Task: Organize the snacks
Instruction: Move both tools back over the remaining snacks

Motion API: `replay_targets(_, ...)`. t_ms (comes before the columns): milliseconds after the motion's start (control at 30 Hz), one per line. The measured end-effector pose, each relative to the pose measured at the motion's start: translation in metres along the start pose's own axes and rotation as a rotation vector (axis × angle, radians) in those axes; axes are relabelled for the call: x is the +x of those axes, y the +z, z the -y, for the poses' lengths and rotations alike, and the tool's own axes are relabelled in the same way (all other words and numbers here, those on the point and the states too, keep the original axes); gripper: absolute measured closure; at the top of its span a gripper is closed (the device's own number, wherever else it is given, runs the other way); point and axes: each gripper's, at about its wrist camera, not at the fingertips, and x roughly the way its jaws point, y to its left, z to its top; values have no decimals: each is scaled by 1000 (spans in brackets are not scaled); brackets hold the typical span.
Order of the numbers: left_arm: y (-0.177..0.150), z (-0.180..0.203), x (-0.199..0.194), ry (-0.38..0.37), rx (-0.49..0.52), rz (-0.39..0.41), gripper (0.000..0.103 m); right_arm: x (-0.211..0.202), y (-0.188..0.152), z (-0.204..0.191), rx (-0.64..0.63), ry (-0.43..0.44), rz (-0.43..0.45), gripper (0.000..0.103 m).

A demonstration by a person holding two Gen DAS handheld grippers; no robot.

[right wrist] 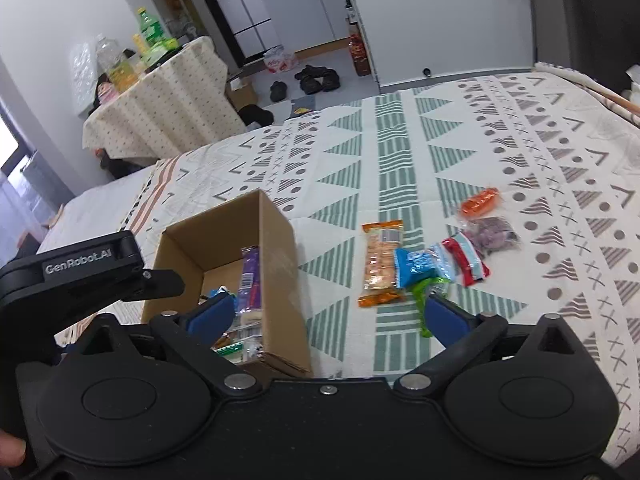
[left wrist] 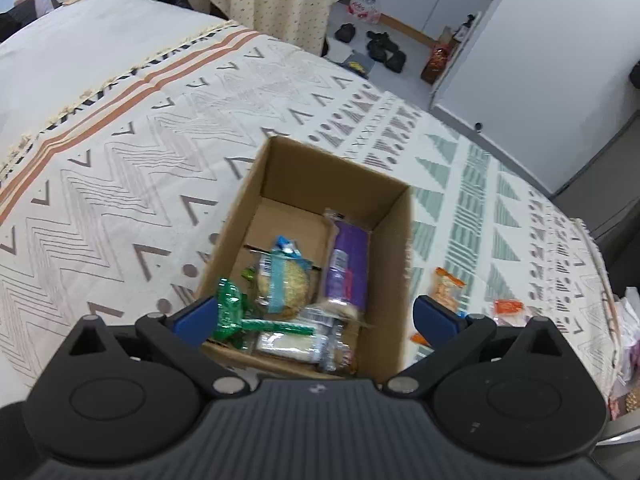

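Observation:
An open cardboard box (left wrist: 316,168) sits on the patterned bedspread and holds several snacks: a purple pack (left wrist: 347,266), a round cracker pack (left wrist: 282,280), a green wrapper (left wrist: 230,314) and a clear pack (left wrist: 288,344). My left gripper (left wrist: 316,316) is open and empty, just above the box's near edge. My right gripper (right wrist: 326,314) is open and empty, above the box's right wall (right wrist: 280,256). Loose snacks lie right of the box: an orange biscuit pack (right wrist: 380,266), a blue pack (right wrist: 420,266), a green wrapper (right wrist: 428,292), a red-and-blue pack (right wrist: 468,258), a dark pack (right wrist: 492,234) and an orange pack (right wrist: 480,202).
The left gripper body (right wrist: 76,276) shows at the left of the right wrist view. A side table with bottles (right wrist: 160,92) stands beyond the bed. Shoes (right wrist: 316,78) lie on the floor. The bed edge (left wrist: 600,264) is to the right.

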Motion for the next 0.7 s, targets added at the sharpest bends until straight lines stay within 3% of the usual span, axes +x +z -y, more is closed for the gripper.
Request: replay_targets(700, -27, 60, -5, 9, 80, 2, 0, -19, -5, 68, 99, 9, 38, 1)
